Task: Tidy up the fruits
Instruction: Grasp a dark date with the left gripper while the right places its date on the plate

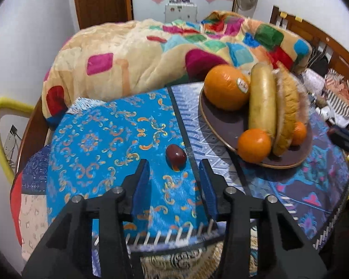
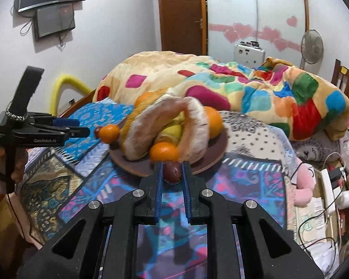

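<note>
Here my right gripper (image 2: 172, 171) is clamped on a dark red date-like fruit (image 2: 172, 173), held between its blue pads (image 2: 160, 186) just at the near rim of the brown plate (image 2: 211, 162). The fruit's long axis looks roughly upright between the pads, though blur makes that uncertain. My left gripper (image 1: 174, 167) is spread wide with nothing between its fingers, hovering over the blue patterned cloth (image 1: 100, 134). Just beyond its tips lies a second dark red fruit (image 1: 176, 157), resting on the cloth beside a dark seam, its long axis running from far left to near right. To the right of it the plate (image 1: 218, 125) carries a large orange (image 1: 225, 87) at the far side, a small orange (image 1: 254, 145) at the near side, and between them a long yellow fruit (image 1: 263, 104) lying lengthwise near to far.
</note>
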### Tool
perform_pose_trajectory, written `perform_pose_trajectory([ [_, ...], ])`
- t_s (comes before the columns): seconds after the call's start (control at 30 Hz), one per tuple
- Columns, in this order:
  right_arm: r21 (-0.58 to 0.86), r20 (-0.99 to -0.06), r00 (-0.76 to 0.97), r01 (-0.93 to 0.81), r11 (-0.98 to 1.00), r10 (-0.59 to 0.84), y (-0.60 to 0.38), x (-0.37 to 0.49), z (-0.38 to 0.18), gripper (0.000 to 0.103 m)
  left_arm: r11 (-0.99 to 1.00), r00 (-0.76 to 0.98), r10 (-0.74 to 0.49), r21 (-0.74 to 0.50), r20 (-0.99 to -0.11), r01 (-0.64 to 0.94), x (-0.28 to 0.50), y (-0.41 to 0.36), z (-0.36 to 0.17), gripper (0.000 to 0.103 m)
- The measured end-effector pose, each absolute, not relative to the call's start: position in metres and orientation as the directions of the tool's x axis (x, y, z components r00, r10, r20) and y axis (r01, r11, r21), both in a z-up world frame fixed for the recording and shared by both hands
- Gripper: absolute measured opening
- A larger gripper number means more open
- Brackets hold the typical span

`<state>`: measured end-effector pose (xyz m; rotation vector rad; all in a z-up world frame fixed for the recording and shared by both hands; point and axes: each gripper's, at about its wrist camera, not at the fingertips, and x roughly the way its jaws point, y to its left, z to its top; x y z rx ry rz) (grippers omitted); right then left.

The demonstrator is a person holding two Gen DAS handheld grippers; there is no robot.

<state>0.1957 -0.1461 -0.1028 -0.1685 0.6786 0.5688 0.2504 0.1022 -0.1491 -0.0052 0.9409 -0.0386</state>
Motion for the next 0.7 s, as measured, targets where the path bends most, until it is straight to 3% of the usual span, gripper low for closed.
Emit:
perform_pose_trajectory([
  [0.2,0.052,-0.639,0.633,-0.531,0.846,0.437,-0.160,0.207,-0.110,0.014,1.000,0.557,-0.020,-0.003,-0.830,0.031,0.269,0.102,-0.165,0.030],
  [0.27,0.057,-0.642,0.630,-0.528,0.847,0.436,-0.163,0.209,-0.113,0.014,0.999,0.566,-0.030,-0.010,-0.824,0.039,0.270,0.101,-0.165,0.020],
  [0.7,0.059,-0.642,0.629,-0.528,0.847,0.438,-0.166,0.218,-0.112,0.014,0.995,0.646,-0.050,0.015,-0.762,0.094,0.243,0.074,-0.128,0.020],
])
